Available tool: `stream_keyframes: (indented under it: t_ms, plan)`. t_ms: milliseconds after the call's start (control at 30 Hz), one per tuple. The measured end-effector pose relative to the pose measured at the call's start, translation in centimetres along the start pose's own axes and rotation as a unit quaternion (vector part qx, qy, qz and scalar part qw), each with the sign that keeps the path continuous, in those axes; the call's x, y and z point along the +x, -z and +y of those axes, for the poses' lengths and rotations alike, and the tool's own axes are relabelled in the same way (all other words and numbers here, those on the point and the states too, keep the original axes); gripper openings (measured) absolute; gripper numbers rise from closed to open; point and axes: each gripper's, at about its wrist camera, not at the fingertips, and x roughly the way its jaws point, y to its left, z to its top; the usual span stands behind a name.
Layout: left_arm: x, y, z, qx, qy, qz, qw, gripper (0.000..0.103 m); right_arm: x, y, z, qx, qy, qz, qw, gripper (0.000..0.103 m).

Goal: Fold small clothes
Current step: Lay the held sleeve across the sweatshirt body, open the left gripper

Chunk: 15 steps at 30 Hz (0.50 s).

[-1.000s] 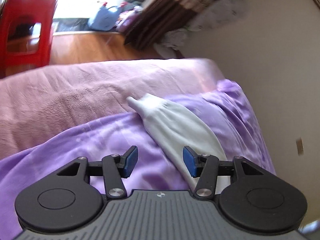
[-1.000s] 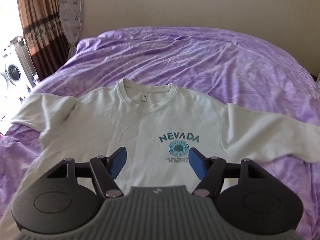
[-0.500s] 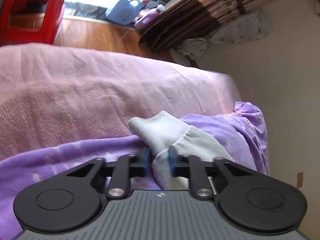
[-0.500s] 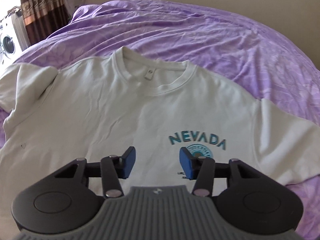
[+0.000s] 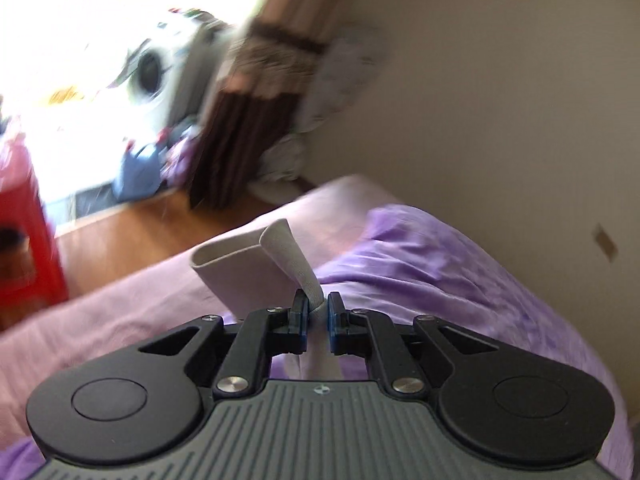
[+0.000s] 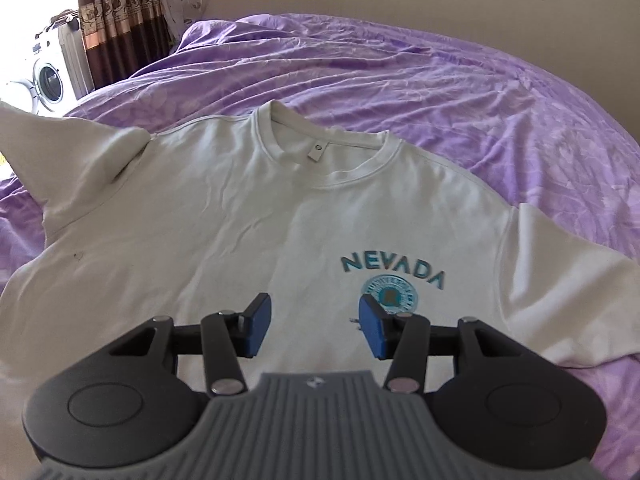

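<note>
**Sleeve Lifted as Sweatshirt Lies Spread on the Bed**

We see a white sweatshirt [image 6: 224, 232], printed NEVADA in teal above a round emblem, lying face up on a rumpled purple bedspread [image 6: 440, 92], its collar toward the far wall. One sleeve [image 6: 76, 160] rises off the bed at the picture's left into a peak; the other lies flat at the right. In the left wrist view, our left gripper [image 5: 318, 316] is closing, its blue pads pinching the sleeve just behind the ribbed cuff [image 5: 256, 264], which stands open above the jaws. Our right gripper [image 6: 316, 326] hangs over the shirt's chest, jaws apart with nothing between them, the emblem just beyond its right pad. Beyond the bed we find a pink blanket [image 5: 120, 308], a brown striped curtain [image 6: 116, 12], a washing machine [image 6: 48, 80] and a red stool [image 5: 24, 248].
</note>
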Motion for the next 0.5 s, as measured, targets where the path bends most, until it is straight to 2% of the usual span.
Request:
stream_keyframes:
  t_ms: [100,233,367,433,500]
  plan:
    - [-3.2,-0.3,-8.5,0.067,0.003,-0.006,0.9977,0.009,-1.0,0.0,-1.4,0.001,0.009,0.002,1.0,0.045]
    - [-6.8,1.3,-18.6,0.116,0.028,-0.011,0.9928,0.009,-2.7,-0.4,-3.8,0.02,0.008,-0.006,1.0,0.045]
    - [-6.9,6.5,-25.3,0.145,0.085,0.013,0.9857,0.009,-4.8,-0.5,-6.2,0.03,0.011,-0.03,0.999,0.046]
    - [-5.7,10.0,-27.8,0.154,0.112,0.032,0.9811,0.009,-5.5,-0.4,-7.1,0.033,0.011,-0.035,0.999,0.046]
    - [-4.0,13.9,-30.3,0.17,0.144,0.057,0.9731,0.009,-6.1,0.0,-8.0,0.037,0.016,-0.039,0.998,0.046]
